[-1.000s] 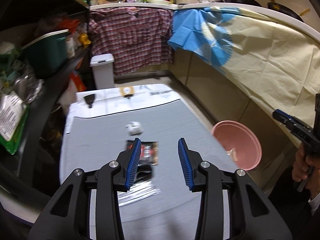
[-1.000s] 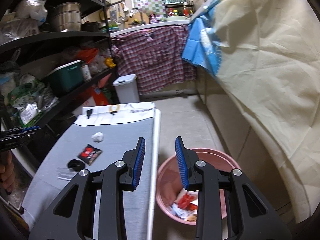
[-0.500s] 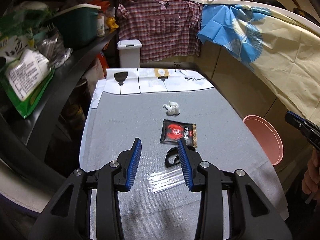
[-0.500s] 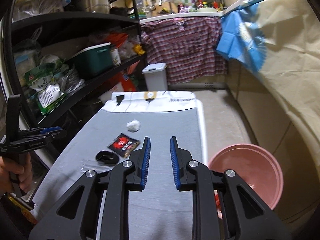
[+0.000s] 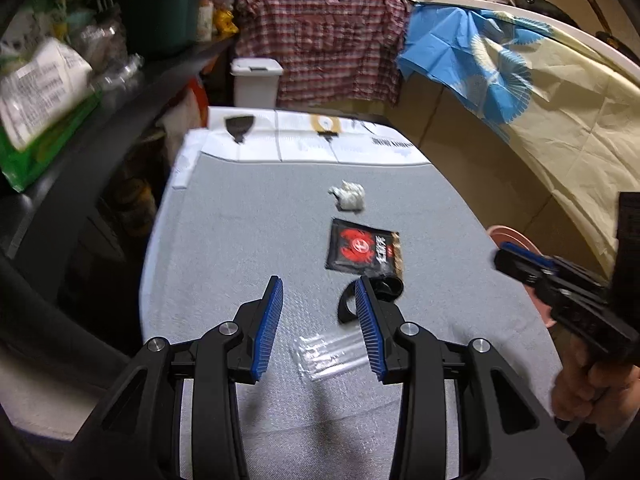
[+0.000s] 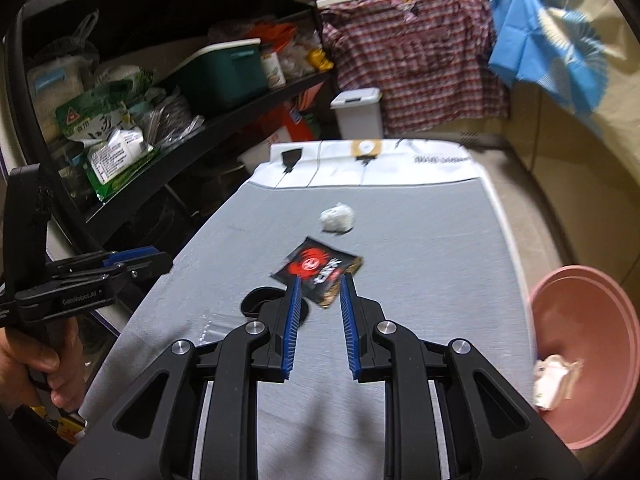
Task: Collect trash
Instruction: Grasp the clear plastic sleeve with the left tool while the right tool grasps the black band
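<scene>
Where grey mat (image 5: pixel 240 240) ends, shelving (image 6: pixel 168 148) left, pink basin (image 6: pixel 592 344) right

Black-red packet (image 6: pixel 318 270), pink basin (image 6: pixel 592 304)

A grey mat (image 6: pixel 420 248) covers the counter, with a white printed sheet (image 6: pixel 380 164) across its far end. Beyond that stands a white lidded bin (image 6: pixel 358 114), and behind it a plaid shirt (image 6: pixel 416 64) hangs from the far ledge. A blue patterned cloth (image 5: pixel 472 64) and a cream sheet (image 5: pixel 568 120) drape along the right wall. On the left, dark shelves (image 6: pixel 192 136) hold a green box (image 6: pixel 224 72), a jar (image 6: pixel 273 66) and green-and-white food bags (image 6: pixel 108 140).
</scene>
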### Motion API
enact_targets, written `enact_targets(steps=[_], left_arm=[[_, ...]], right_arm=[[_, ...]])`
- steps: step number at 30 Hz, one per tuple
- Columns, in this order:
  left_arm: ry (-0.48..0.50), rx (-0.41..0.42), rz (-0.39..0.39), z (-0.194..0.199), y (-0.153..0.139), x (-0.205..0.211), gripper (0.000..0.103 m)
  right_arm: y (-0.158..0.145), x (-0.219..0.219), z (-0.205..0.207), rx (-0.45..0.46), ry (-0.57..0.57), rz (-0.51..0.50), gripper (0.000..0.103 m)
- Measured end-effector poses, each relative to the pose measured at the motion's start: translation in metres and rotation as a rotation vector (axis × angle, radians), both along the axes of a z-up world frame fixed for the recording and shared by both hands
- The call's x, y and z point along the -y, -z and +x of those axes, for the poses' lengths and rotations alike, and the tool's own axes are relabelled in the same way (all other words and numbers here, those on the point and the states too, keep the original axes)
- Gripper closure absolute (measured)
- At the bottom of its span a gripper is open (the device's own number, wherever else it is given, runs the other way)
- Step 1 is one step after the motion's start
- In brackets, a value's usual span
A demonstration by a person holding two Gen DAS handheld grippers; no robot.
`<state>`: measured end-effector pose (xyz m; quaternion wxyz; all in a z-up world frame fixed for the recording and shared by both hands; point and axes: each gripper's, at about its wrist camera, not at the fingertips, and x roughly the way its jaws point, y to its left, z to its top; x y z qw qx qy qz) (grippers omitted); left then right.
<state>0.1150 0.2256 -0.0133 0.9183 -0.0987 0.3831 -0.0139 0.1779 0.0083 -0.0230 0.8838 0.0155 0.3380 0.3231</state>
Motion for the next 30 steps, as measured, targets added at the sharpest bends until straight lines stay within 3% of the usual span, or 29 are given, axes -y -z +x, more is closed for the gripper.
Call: enact_targets(steps=[7, 18, 30], left_arm=[[0.039, -0.061, -0.042, 0.006, 0.030, -0.007, 0.065], [0.118, -0.158, -0.025, 0.022, 0.064, 0.006, 0.065], [0.217, -0.209, 0.016, 0.020, 0.075, 0.019, 0.065]], right_arm=[[0.028, -0.032, 0.016, -0.073, -0.039, 0.003, 0.081], [0.059, -0.056, 0.039, -0.157, -0.058, -0.022, 0.081], [0.069, -0.060, 0.042, -0.178, -0.060, -0.070, 0.085]])
